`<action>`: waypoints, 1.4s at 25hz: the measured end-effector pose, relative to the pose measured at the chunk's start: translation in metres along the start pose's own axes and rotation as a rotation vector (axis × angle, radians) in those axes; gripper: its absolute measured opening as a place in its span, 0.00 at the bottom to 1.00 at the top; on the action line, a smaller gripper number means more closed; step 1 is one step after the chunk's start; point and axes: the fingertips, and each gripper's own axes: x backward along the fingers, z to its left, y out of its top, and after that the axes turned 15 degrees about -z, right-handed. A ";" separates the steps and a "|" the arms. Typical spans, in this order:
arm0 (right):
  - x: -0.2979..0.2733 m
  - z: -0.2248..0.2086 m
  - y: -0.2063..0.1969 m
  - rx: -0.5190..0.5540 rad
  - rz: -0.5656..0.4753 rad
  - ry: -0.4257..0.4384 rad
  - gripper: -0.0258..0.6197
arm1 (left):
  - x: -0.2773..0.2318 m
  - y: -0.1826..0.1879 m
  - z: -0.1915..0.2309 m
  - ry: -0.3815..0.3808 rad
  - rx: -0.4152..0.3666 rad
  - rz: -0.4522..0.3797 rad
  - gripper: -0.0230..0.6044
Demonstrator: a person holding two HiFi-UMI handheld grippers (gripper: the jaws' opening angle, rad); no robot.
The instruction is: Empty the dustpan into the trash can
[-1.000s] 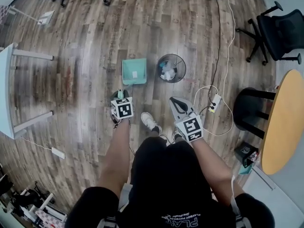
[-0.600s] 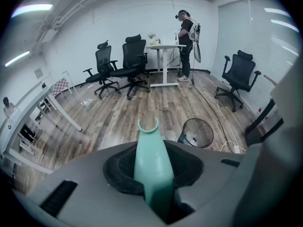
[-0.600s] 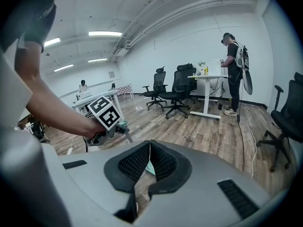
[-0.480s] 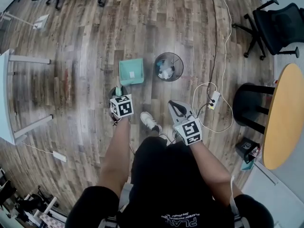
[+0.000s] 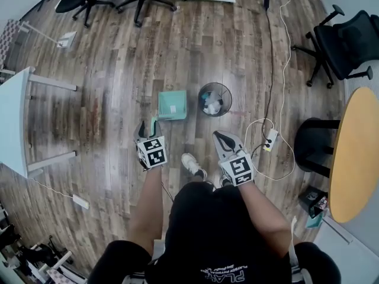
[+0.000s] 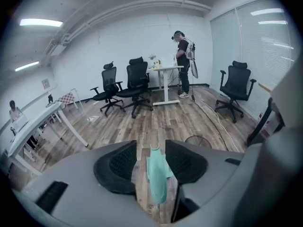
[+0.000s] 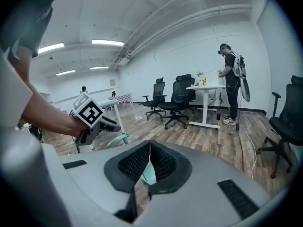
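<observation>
Seemingly almost done: I see the dustpan (image 5: pixel 172 105) down on the floor (image 5: pixel 118 70) beside the trash can (image 5: pixel 214 99).
My left tongs (image 5: pixel 148 126) are opening around its handle (image 6: pixel 156 178); right tongs (image 5: pixel 220 136) closed, empty.

The dustpan (image 5: pixel 172 105) is mint green, and the trash can (image 5: pixel 214 99) is black wire mesh with what looks like white litter inside. The floor (image 5: pixel 118 70) shows grey-brown wood-grain planks, and the round table (image 5: pixel 355 152) is ochre.
</observation>
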 end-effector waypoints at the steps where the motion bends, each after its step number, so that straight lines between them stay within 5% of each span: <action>1: 0.003 0.000 0.007 0.002 -0.012 0.004 0.08 | 0.011 0.011 -0.002 0.003 0.013 -0.021 0.33; 9: 0.006 0.001 0.097 -0.007 -0.177 0.087 0.08 | 0.083 0.109 -0.035 -0.008 0.168 -0.209 0.31; 17: 0.029 -0.010 0.173 0.047 -0.322 0.092 0.08 | 0.138 0.178 -0.083 -0.063 0.147 -0.364 0.09; 27: 0.067 -0.027 0.201 0.104 -0.332 0.065 0.08 | 0.176 0.209 -0.149 -0.242 0.155 -0.405 0.07; 35: 0.087 -0.027 0.214 0.163 -0.364 0.097 0.08 | 0.183 0.215 -0.169 -0.251 0.128 -0.415 0.07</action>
